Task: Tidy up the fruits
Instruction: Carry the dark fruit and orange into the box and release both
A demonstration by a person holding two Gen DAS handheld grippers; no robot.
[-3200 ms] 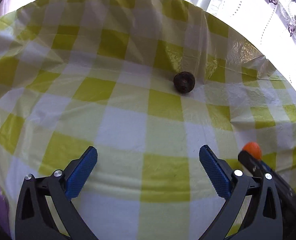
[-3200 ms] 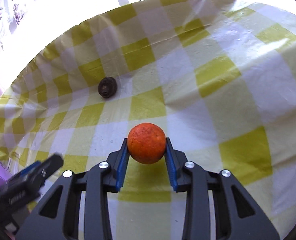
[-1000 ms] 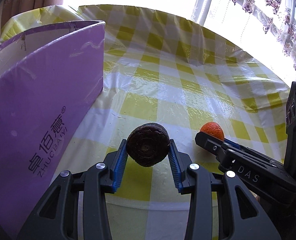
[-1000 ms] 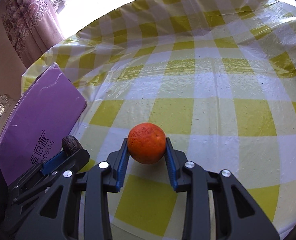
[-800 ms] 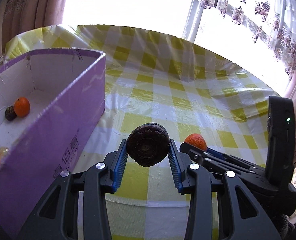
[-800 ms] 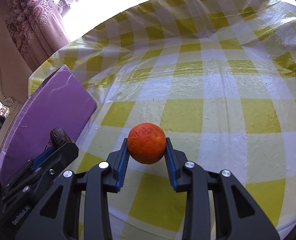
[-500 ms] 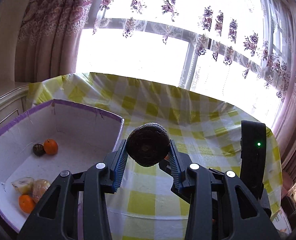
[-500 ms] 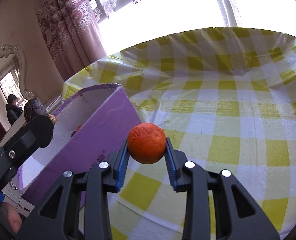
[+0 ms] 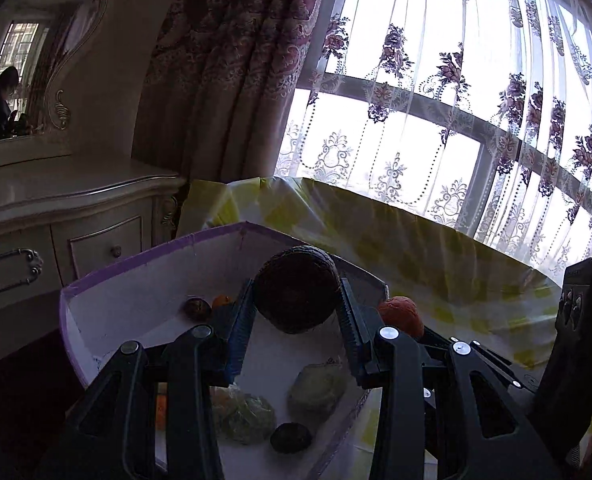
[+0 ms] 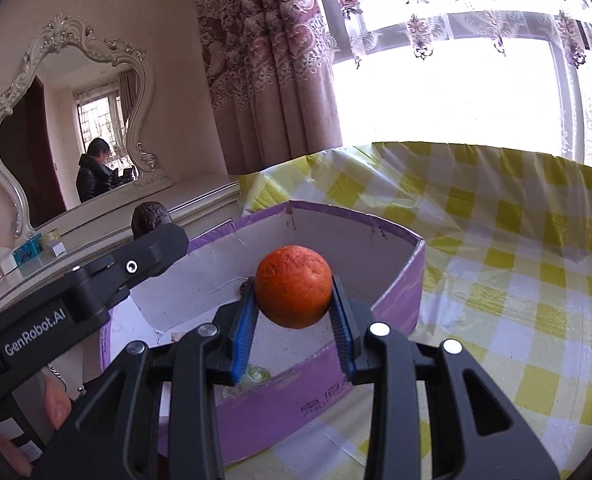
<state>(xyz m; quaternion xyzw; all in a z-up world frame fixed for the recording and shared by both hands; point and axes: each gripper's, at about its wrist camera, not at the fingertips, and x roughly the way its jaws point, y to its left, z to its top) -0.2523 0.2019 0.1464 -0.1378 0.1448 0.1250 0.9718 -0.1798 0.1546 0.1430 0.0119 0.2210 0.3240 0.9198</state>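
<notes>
Tabletop is covered in yellow-checked cloth; curtained window behind. Purple box sits at its left edge. Dark brown fruit is clamped in left gripper jaws over the box; orange is clamped in right gripper jaws above the box's near wall.

The surface, covered by a yellow checked cloth, fills the right of the frame; a purple box stands on it.

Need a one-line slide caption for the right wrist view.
Right claw holds an orange above the purple box.
</notes>
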